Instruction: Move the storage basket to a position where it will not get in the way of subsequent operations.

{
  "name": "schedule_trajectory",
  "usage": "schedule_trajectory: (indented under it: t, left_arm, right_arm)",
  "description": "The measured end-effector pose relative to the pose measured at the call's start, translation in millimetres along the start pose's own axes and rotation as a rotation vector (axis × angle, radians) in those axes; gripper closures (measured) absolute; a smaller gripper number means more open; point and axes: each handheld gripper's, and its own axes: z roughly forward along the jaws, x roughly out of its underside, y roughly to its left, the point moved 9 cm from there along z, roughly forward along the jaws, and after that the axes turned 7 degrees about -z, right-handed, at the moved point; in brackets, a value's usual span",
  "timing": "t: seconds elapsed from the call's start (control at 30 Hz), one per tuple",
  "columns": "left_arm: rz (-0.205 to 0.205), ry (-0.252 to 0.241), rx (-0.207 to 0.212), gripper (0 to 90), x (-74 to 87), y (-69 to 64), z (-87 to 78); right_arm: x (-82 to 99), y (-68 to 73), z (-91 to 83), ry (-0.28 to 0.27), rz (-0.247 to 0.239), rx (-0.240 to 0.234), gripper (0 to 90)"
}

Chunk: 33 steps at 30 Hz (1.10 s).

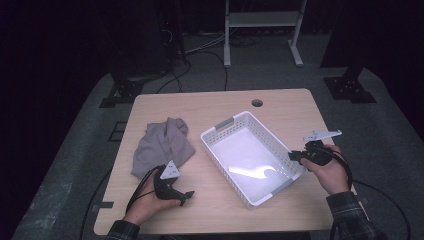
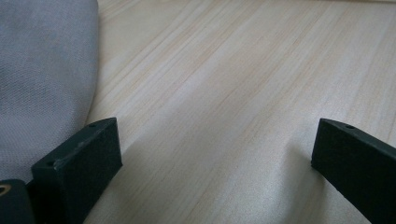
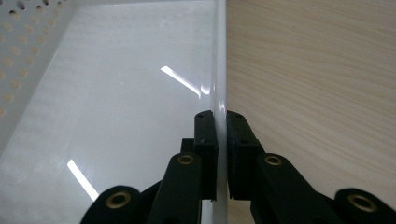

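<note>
The right gripper point(image 3: 220, 154) is found clamped on the near right wall of the white basket point(image 1: 222, 129), one jaw inside and one outside, a hold judged suited to steadying or shifting the basket, which sits empty at mid-table. The left gripper point(image 2: 212, 154) is held low over the table point(image 2: 243, 84) with jaws spread wide and nothing between them, the grey cloth point(image 1: 162, 145) lying just beside it, apparently next to be taken up
</note>
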Motion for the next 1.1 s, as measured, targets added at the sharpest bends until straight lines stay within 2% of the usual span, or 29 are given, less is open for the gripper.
schedule_trajectory:
  t: [0.4, 0.67, 1.1]
  left_arm:
    - [-0.001, 0.0, -0.001, 0.4, 0.0, 0.0, 0.0]
    - [-0.002, 0.0, -0.001, 0.4, 0.0, 0.1, 0.0]
    - [-0.002, -0.003, -0.003, 0.4, -0.2, 0.3, 0.2]
  right_arm:
    - [-4.7, -23.7, 4.2, -0.001, 0.018, 0.015, 84.1]
    - [-8.6, -51.1, 7.6, 0.0, 0.01, 0.048, 84.1]
    - [-18.7, -92.6, 16.8, 0.02, 0.026, 0.102, 84.0]
